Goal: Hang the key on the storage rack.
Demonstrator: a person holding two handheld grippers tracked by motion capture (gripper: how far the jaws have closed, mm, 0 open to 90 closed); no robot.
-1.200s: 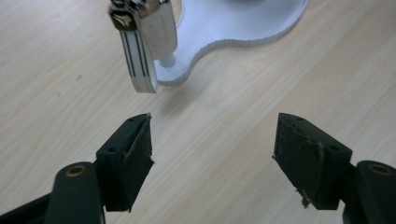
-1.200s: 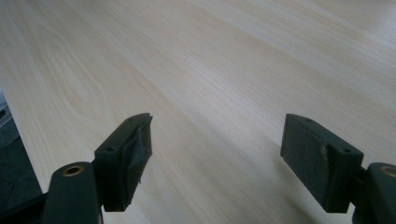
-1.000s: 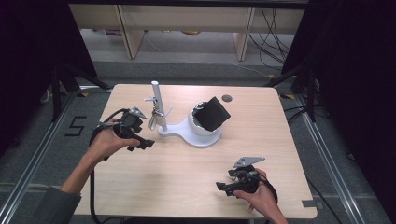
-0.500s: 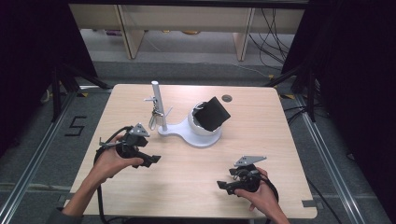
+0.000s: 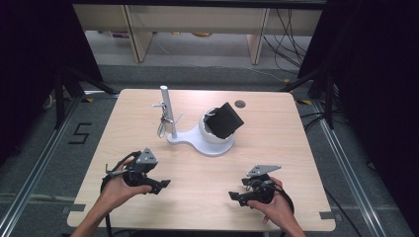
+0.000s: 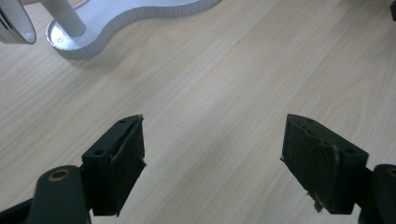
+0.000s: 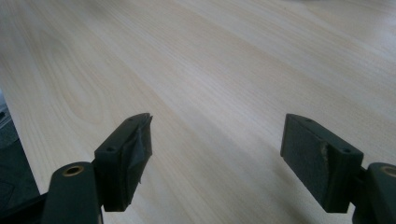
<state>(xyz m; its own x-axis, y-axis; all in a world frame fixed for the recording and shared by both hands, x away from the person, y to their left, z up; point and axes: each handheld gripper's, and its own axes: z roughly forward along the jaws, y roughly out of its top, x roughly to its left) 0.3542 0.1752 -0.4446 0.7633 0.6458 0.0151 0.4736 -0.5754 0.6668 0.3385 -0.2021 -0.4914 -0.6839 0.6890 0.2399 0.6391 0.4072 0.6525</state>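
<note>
Currently, left gripper (image 5: pixel 159 185) and right gripper (image 5: pixel 236 196) are held with jaws spread, empty, near the white stand (image 5: pixel 200 140), which could be toppled by careless reaching.

Table (image 5: pixel 296 148) pale wood grain; stand (image 5: pixel 195 140) white, black block (image 5: pixel 225 120) atop; fingers (image 6: pixel 317 161) black.

The person's left hand (image 5: pixel 117 189) held the black two-jaw left gripper (image 5: pixel 159 184) low over the pale wooden table (image 5: pixel 197 197), jaws pointing toward the right and spread wide with nothing between them. The right hand (image 5: pixel 272 206) held the black two-jaw right gripper (image 5: pixel 236 196) near the front edge, jaws pointing left, likewise wide apart and empty. Both forearms entered from below.
</note>
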